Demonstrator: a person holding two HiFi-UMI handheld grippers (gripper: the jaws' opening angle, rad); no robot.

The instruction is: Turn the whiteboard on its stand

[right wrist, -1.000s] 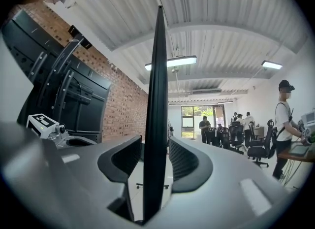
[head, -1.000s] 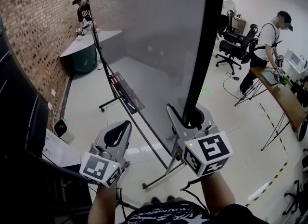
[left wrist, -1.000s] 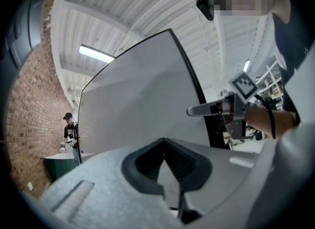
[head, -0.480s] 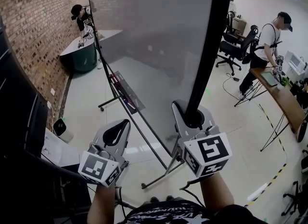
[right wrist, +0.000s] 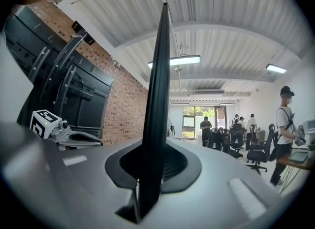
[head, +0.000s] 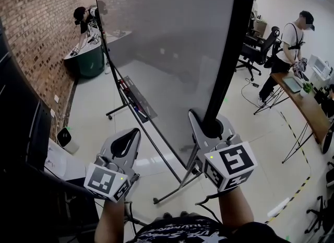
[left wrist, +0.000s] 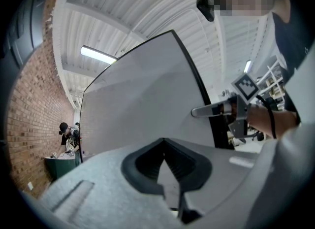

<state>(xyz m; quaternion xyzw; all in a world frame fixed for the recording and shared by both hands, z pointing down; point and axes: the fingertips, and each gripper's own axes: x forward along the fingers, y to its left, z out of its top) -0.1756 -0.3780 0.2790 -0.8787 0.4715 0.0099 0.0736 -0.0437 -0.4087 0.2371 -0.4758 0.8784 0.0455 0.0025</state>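
**A:** What differs from a second ago?

**B:** The right gripper [head: 209, 118] has just been closing its jaws. They now clamp the black edge frame [head: 232, 54] of the whiteboard [head: 172, 38]. The person at the counter [head: 86, 20] has bent lower.

**A:** State of the left gripper [head: 130, 135]?

**B:** Jaws together, nothing between them, clear of the board on its left.

**A:** Counts?

**B:** Two grippers, one whiteboard upright on one stand [head: 175, 191], two bystanders.

**A:** Surface and room?

**B:** Pale glossy floor [head: 94, 111], brick wall [head: 36, 33] at left. The person at the desk [head: 292, 43] stands at right.
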